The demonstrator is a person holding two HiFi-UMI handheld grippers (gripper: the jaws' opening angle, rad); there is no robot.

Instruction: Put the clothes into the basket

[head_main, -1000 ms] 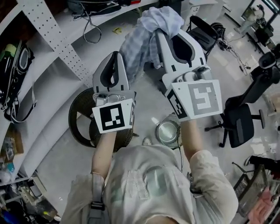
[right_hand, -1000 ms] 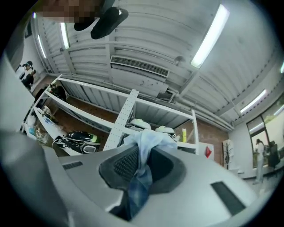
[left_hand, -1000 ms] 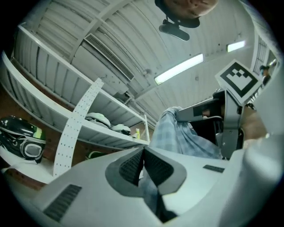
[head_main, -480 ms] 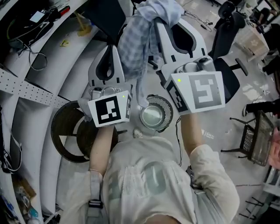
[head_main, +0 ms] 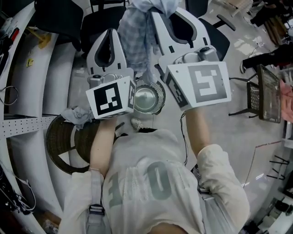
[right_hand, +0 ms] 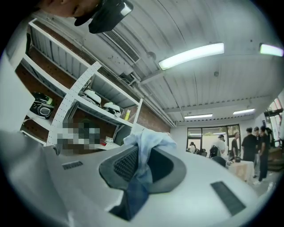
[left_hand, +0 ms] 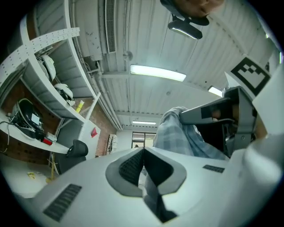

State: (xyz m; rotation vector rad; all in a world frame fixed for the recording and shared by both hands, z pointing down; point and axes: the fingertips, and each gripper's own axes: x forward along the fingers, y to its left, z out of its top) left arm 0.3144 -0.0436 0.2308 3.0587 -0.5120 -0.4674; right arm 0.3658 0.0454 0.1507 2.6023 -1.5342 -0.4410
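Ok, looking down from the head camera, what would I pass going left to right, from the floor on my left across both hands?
Brown wicker basket → left gripper → round silver fan → right gripper → black wire rack.

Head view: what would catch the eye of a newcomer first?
A checked blue cloth hangs at top centre, pinched in the right claw. Below it, the two black-and-white marker cubes fill the middle. A dark round basket stands on the floor at lower left.
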